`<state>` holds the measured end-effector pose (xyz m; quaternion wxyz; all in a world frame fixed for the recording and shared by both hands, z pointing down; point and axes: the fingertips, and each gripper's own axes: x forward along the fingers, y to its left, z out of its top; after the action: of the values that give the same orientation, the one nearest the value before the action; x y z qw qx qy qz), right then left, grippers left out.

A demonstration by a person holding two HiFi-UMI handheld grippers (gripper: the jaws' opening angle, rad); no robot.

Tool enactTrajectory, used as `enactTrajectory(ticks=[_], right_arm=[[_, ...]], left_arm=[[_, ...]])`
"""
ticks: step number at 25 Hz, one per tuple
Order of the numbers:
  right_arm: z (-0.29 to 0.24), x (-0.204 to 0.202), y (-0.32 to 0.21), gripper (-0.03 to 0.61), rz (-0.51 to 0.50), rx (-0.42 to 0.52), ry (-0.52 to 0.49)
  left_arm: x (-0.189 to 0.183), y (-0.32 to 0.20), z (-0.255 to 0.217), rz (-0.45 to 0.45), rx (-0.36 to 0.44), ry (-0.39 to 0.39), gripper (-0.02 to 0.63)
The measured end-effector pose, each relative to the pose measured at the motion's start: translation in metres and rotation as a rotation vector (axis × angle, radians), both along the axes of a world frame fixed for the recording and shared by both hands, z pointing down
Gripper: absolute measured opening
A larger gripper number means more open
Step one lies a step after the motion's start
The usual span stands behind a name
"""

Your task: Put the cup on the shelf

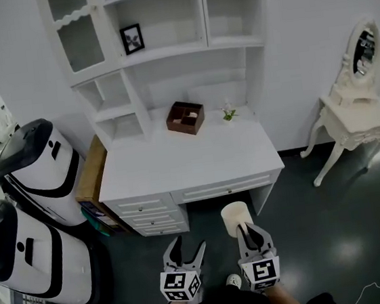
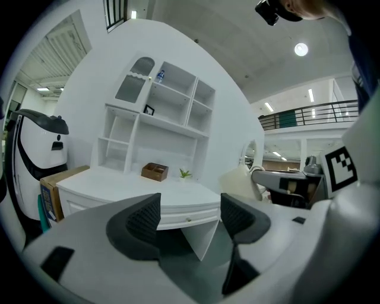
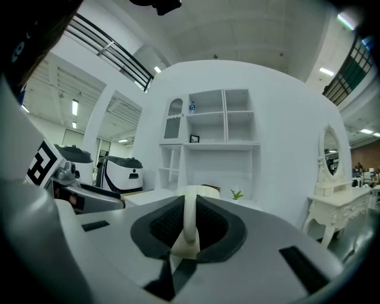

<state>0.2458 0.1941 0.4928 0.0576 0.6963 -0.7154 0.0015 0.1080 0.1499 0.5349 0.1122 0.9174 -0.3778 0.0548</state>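
Observation:
A cream cup (image 1: 236, 217) hangs in the air in front of the white desk (image 1: 184, 162). My right gripper (image 1: 251, 233) is shut on its handle (image 3: 189, 217), which stands upright between the dark pads. The cup also shows at the right of the left gripper view, cup (image 2: 240, 181). My left gripper (image 1: 184, 253) is open beside it, with nothing between its fingers (image 2: 142, 222). The white shelf unit (image 1: 164, 48) rises behind the desk, with several open compartments. Both grippers are short of the desk's front edge.
On the desk stand a brown wooden box (image 1: 185, 117) and a small green plant (image 1: 228, 113). A framed picture (image 1: 132, 38) sits on an upper shelf. Two white-and-black machines (image 1: 32, 173) stand at the left, a cardboard box (image 1: 89, 167) beside the desk, and a white dressing table (image 1: 359, 111) at the right.

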Motion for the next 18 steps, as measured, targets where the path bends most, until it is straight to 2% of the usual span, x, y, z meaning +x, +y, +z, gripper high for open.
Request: enactTrajectory(ticks=[10,18], right_arm=[[0.01,0.059,-0.051,0.049,-0.093,-0.014,0.008],[0.018,0.066,-0.071,0.049,-0.159,-0.036,-0.001]], left_arm=[[0.066,-0.043,0.007,-0.066,-0.011,0.012,0.301],[0.066,-0.054,0.019,-0.143,-0.05,-0.007,0.301]])
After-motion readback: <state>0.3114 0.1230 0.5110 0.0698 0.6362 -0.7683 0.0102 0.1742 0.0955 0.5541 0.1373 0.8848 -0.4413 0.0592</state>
